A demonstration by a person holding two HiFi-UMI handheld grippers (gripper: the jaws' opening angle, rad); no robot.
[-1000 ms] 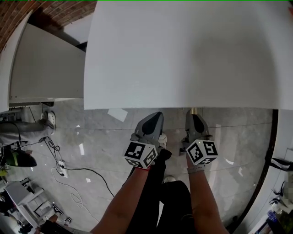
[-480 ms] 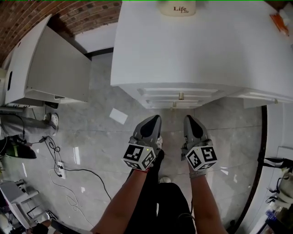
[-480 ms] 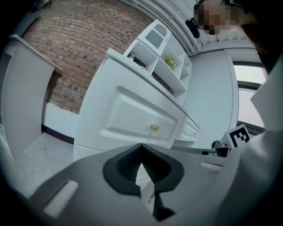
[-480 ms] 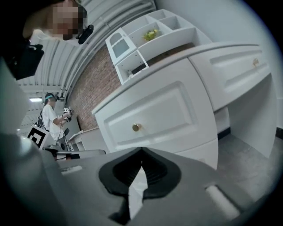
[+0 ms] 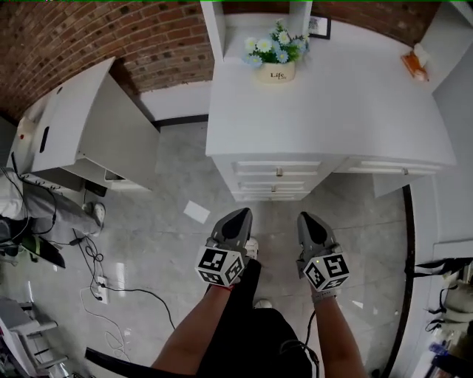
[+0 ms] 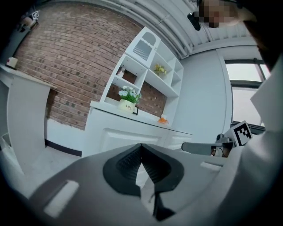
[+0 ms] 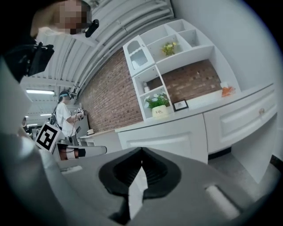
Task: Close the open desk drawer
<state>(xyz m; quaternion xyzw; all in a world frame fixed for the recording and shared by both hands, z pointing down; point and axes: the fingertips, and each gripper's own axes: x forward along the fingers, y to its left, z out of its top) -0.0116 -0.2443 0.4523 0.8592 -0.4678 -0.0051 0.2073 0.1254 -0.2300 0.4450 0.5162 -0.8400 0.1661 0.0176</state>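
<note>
The drawers [image 5: 277, 179] look so small from above that I cannot tell which one sticks out, the little orange thing [image 5: 416, 63] on the surface [image 5: 355, 103] is too small to name, and the top edge cuts off the shelf [image 5: 213, 22].

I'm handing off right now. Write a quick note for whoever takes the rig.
Left gripper: jaws shut, empty.
Right gripper: jaws shut, empty.
Both are held over the floor, short of the desk, touching nothing.
Drawers in the desk front all look shut from the head view; none is visibly open.
Left: confirm from closer, and push any front that stands out.
</note>
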